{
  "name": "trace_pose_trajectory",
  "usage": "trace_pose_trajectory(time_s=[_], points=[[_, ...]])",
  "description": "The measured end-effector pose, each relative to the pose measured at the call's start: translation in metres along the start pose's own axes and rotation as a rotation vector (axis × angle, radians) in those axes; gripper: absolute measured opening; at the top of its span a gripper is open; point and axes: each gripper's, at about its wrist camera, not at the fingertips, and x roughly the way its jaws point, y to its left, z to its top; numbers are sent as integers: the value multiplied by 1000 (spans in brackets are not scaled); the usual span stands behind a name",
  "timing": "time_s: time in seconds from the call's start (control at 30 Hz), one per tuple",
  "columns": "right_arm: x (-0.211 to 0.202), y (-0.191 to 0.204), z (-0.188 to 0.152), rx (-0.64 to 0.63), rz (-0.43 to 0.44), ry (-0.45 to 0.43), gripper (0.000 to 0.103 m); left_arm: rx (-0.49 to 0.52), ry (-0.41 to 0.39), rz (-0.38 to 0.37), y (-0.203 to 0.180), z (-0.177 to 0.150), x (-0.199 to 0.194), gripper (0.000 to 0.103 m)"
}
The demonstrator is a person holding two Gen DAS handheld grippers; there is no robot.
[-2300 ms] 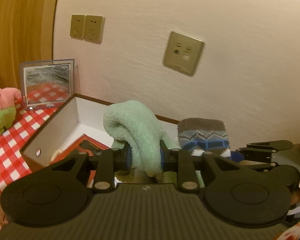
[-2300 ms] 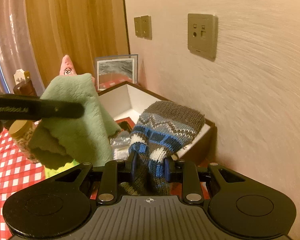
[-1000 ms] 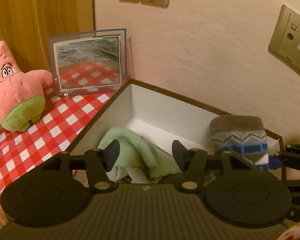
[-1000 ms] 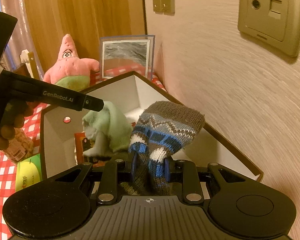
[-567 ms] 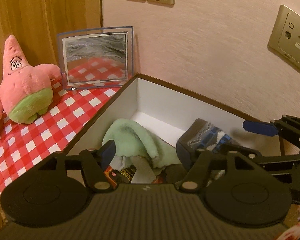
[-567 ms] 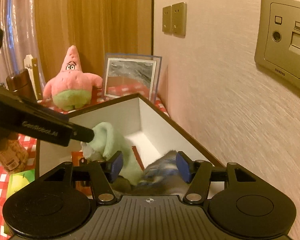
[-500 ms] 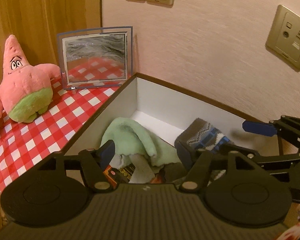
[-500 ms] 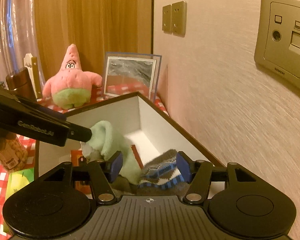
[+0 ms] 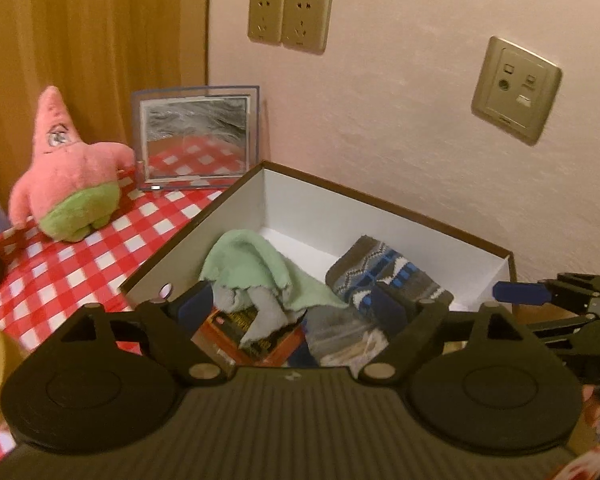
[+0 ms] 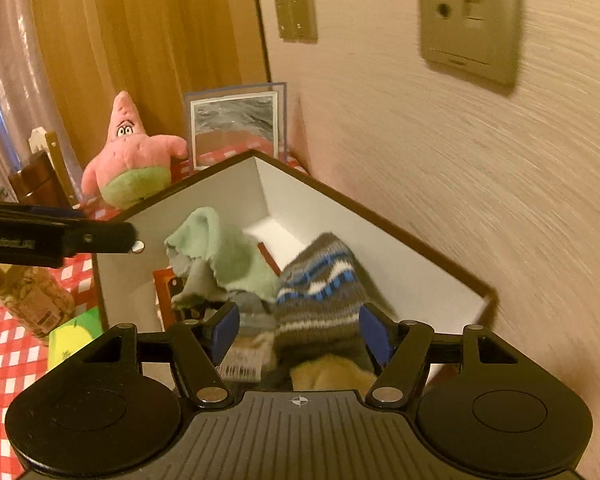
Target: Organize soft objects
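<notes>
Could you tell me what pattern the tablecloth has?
Red and white checks; the tablecloth shows best in the left wrist view.

The right claw [image 10: 298, 332] hangs over the brown-rimmed box [image 10: 400, 236], jaws opening, pads clear of the knitted sock [image 10: 320, 292] lying below between them. A green cloth [image 10: 220, 252] rests just beside the sock.

Mint-green fleece cloth [image 9: 260, 264] lies crumpled in the box [image 9: 380, 220] — grey-blue patterned knit sock [image 9: 384, 276] slumped just beside it.
</notes>
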Motion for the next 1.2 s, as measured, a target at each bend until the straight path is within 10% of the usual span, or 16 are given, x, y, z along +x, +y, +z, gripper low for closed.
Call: trace_pose_trajectory(time_s=[0.5, 1.2], points=[[-98, 52, -54, 77, 28, -76, 67, -20, 12, -4, 15, -70, -118, 83], [-164, 254, -167, 216, -30, 71, 67, 7, 127, -16, 135, -192, -268, 82]])
